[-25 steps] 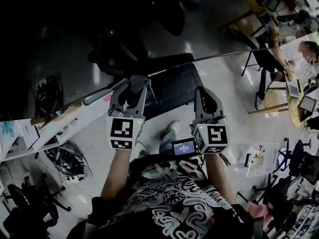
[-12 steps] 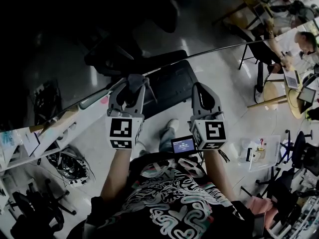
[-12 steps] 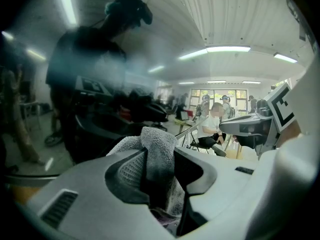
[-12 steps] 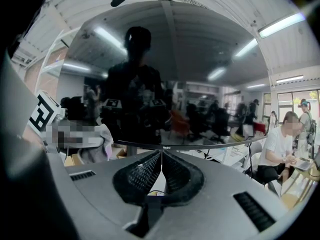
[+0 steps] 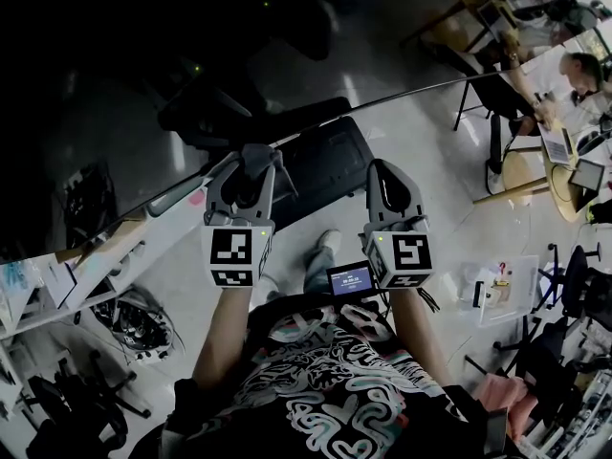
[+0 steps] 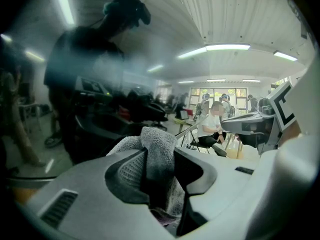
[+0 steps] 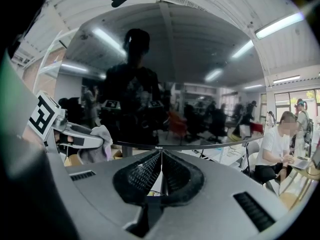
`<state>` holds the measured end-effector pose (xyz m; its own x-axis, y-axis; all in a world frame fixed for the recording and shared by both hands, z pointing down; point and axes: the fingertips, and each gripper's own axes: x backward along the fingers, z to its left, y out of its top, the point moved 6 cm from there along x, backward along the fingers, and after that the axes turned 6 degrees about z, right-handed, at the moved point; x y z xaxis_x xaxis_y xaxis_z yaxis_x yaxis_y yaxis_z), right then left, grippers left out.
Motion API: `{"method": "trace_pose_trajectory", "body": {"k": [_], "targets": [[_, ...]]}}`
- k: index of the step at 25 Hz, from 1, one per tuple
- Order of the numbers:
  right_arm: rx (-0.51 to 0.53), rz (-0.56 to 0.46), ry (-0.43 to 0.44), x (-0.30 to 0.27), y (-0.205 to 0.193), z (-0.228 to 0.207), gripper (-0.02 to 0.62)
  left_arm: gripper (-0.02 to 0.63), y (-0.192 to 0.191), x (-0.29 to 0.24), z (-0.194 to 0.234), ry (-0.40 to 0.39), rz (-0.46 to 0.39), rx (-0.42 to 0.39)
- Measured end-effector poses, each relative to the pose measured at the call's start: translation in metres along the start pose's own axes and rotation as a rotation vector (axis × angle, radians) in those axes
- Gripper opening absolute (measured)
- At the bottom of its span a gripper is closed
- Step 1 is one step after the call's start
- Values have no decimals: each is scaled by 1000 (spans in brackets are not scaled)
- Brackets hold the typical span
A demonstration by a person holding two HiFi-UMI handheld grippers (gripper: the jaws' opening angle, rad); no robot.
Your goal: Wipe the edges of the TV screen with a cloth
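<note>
1. TV screen (image 5: 143, 55): dark and glossy, mirroring the room. Fills the upper part of the head view. Lower edge (image 7: 210, 146) slants from lower left to upper right in that view.
2. Cloth (image 6: 158, 143): grey terry, bunched. One fold stands proud of the left tips and points at the glass, at or just beside the lower edge. Contact with the bezel probably made, though the dim head view leaves this unsure.
3. Left gripper (image 6: 161, 160): jaws clamped on the cloth, with the fabric filling the gap between the pads.
4. Right gripper (image 7: 160, 159): jaws pressed together with nothing between them. Held near the same lower edge, to the right of the left gripper and apart from it. Idle, by the look of it.
5. Step in hand, as judged: wiping along the lower edge, somewhere near its middle. Side and top edges presumably yet to do.
6. Next move, as judged: calls for a firm pinch on the cloth and steady light pressure against the bezel. Also a slide that follows the edge line without drifting onto the glass. Hard jaw tips best kept behind the fabric to spare the panel from scratches.
</note>
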<state>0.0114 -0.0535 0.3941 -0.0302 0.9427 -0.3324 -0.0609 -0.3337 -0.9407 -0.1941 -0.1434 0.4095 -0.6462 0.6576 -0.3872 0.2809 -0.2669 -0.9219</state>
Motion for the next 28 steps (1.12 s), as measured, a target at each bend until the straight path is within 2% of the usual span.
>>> {"method": "trace_pose_trajectory", "body": {"k": [28], "targets": [[-29, 12, 0, -24, 0, -43, 29, 144, 18, -40, -32, -17, 8, -28]]}}
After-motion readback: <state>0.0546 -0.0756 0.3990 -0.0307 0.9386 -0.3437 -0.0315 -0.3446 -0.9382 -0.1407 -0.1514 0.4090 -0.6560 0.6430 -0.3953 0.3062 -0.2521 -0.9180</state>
